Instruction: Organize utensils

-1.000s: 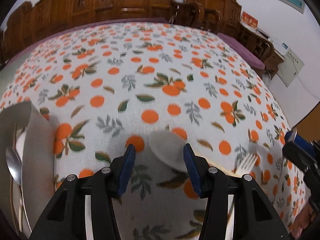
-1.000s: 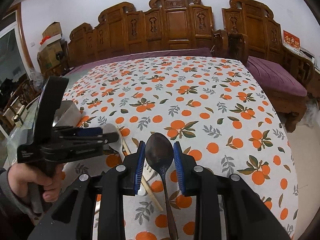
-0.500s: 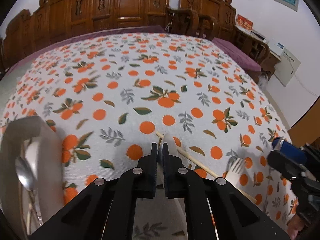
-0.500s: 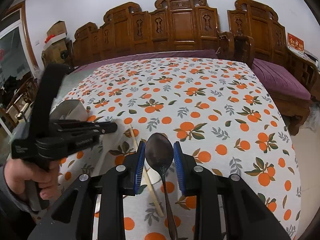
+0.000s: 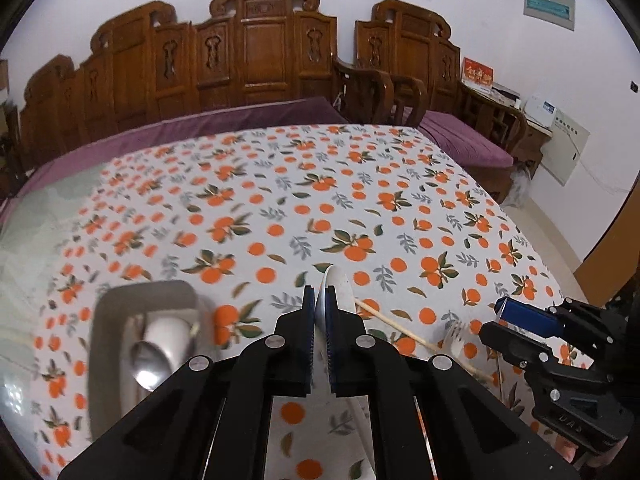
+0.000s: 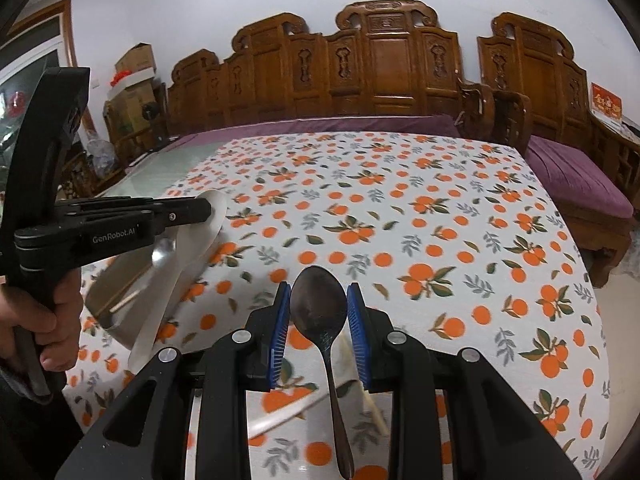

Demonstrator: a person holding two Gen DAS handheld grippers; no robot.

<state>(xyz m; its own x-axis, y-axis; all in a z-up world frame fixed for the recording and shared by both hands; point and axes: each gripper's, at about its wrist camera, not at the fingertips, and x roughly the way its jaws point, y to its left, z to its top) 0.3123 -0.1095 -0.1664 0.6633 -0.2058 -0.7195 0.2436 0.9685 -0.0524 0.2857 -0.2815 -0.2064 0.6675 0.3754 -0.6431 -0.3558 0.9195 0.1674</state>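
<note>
Orange-print worktop (image 5: 280,208) — left tongs (image 5: 320,312) clamped on white spoon (image 5: 338,284), lifted toward steel tray (image 5: 108,344) at 9 o'clock; right tongs (image 6: 319,312) clamped on metal spoon (image 6: 318,308) — likely queued next.

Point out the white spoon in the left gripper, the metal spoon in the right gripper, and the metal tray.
white spoon (image 5: 338,284), left wrist view, on its bowl above the pads.
metal spoon (image 6: 318,304), right wrist view, middle of its bowl.
metal tray (image 5: 108,344), left wrist view, on its left wall.
</note>
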